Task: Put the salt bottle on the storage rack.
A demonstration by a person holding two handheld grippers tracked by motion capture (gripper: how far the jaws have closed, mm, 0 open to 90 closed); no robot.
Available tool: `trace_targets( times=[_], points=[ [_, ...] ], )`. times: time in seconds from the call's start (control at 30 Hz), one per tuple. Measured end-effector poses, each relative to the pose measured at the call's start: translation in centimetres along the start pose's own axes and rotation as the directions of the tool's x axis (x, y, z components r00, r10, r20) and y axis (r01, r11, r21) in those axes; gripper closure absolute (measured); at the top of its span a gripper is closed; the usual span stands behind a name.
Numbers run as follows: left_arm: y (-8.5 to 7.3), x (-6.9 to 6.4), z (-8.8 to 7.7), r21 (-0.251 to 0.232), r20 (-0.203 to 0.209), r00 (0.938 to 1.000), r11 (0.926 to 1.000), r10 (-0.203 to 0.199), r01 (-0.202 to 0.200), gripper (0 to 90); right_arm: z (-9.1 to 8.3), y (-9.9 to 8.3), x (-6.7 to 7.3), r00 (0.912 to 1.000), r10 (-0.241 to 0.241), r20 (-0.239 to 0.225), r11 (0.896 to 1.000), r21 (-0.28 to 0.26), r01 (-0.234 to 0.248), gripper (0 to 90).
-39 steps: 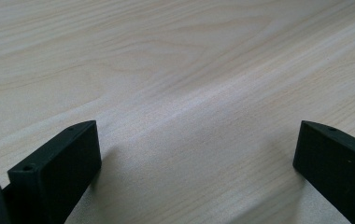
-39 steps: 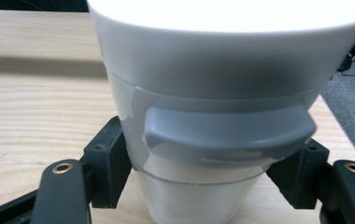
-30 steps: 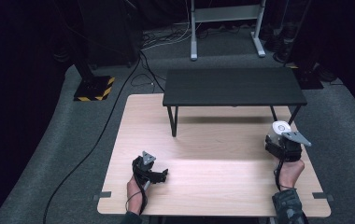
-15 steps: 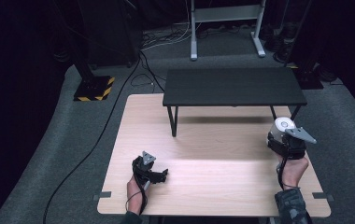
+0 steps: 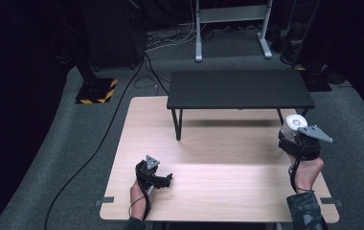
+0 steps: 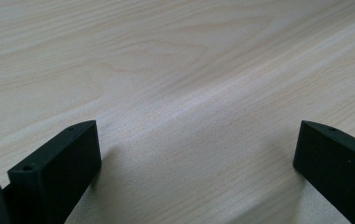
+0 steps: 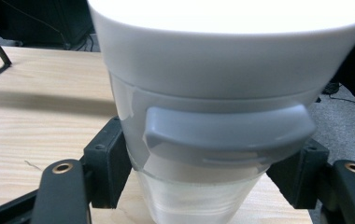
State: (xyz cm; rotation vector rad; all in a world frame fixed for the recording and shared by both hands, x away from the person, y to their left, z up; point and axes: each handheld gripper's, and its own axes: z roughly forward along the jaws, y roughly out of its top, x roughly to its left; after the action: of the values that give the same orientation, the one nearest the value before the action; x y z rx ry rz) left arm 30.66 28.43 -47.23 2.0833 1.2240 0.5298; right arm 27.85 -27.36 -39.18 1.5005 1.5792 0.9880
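So the right tool (image 5: 299, 139) has come up a bit since a second ago, clamped on a lidded clear container (image 7: 213, 116), lifting it clear above the table's (image 5: 209, 191) right edge. Left tool (image 5: 153, 175) just rests there, jaws wide, nothing in them.

Left black two-jaw gripper (image 5: 166, 180) low, jaws wide apart; right black two-jaw gripper (image 5: 292, 132) raised, jaws clamped, forearm extended.

right tool (image 5: 292, 130) lifted, cup (image 5: 294, 122) raised
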Motion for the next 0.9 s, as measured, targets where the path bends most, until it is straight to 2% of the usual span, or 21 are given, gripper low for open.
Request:
trace_targets(
  times=[0.43, 0.9],
  points=[
    [0.0, 0.0, 0.0, 0.0, 0.0, 1.0, 1.0, 0.0, 0.0, 0.4, -1.7, 2.1, 0.0, 0.9998, -0.018, -0.009, 1.0, -0.014, 0.018, 29.3],
    [0.0, 0.0, 0.0, 0.0, 0.0, 1.0, 1.0, 0.0, 0.0, 0.4, -2.6, 4.0, 0.3, 0.9986, -0.053, -0.009, 0.998, -0.023, 0.053, 29.3]
  ],
)
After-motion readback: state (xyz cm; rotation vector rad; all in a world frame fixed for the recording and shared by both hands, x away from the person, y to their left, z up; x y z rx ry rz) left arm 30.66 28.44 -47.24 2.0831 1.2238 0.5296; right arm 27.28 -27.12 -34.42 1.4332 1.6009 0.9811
